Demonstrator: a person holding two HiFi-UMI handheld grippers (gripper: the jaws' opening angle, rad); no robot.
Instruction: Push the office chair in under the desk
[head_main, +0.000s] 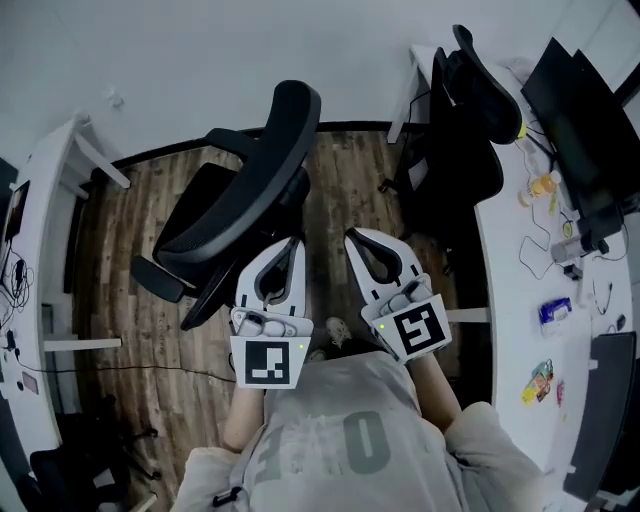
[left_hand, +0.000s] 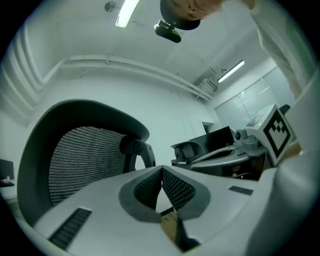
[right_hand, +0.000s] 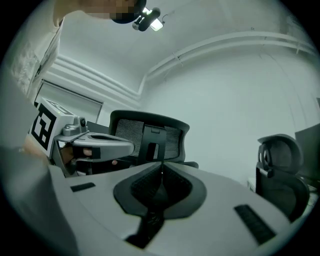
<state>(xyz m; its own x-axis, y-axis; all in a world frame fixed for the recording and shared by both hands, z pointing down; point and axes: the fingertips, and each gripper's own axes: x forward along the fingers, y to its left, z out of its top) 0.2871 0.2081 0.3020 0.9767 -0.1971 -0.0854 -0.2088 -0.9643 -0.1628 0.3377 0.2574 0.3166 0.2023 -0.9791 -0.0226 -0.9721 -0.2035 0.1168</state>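
1. Room: wood-plank floor (head_main: 350, 180) and white walls, with a white desk (head_main: 50, 180) on the far side of the office chair (head_main: 245, 195) from the person.
2. The office chair is found out on open floor, apart from that desk. Its seat is turned toward the desk and its backrest toward the grippers.
3. The backrest's long axis is judged to run across the push line — a broad face is offered.
4. Left gripper (head_main: 292, 244): jaws pressed together, nothing between. Its tips are just beside the chair's backrest — the nearer tool.
5. Right gripper (head_main: 353, 238): jaws likewise closed and empty, set farther from the chair.
6. A push deskward is judged due, led by the left.
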